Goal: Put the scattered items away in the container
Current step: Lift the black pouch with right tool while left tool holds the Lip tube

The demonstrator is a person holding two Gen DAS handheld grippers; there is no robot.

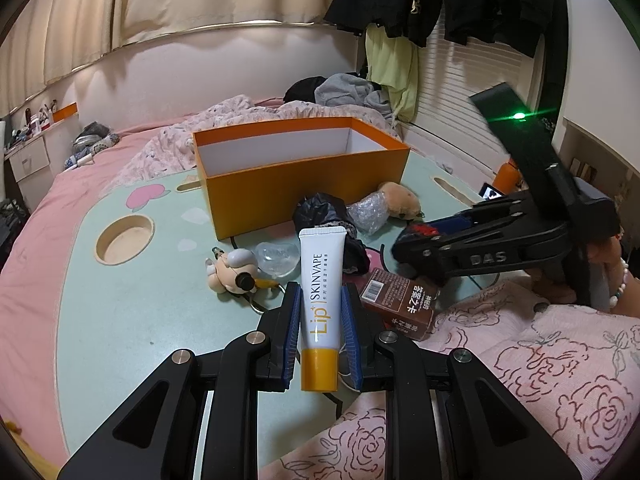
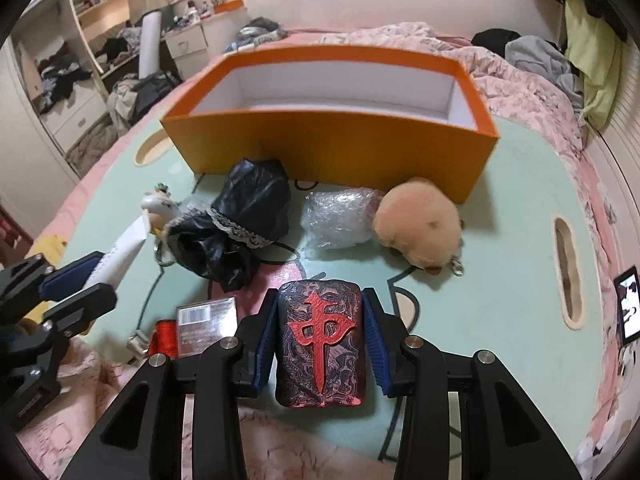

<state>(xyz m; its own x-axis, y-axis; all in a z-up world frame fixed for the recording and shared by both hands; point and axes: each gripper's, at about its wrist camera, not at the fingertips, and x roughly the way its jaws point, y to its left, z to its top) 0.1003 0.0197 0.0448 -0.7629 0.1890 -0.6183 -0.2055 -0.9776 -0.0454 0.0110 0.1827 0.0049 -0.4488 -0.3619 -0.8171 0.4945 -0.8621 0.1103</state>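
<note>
My left gripper (image 1: 321, 286) is shut on a white lip-balm tube (image 1: 322, 272) with an orange cap, held upright above the mint-green table (image 1: 120, 300). The right wrist view shows this gripper (image 2: 102, 274) and its tube (image 2: 124, 252) at the left. My right gripper (image 2: 320, 294) has both blue pads against a dark block (image 2: 320, 344) bearing a red character, low over the table's near edge. From the left wrist view the right gripper (image 1: 412, 236) sits at the right. The open orange box (image 1: 304, 184) (image 2: 332, 148) stands behind, with no item visible in its white inside.
Between grippers and box lie a black lace-trimmed bag (image 2: 240, 220), a bubble-wrap bundle (image 2: 340, 216), a plush hamster (image 2: 420, 224), a figurine keychain (image 1: 232, 270), a clear plastic piece (image 1: 278, 256) and a brown carton (image 1: 400, 304). A phone (image 2: 628, 308) lies far right. Floral fabric (image 1: 540, 360) lies nearest me.
</note>
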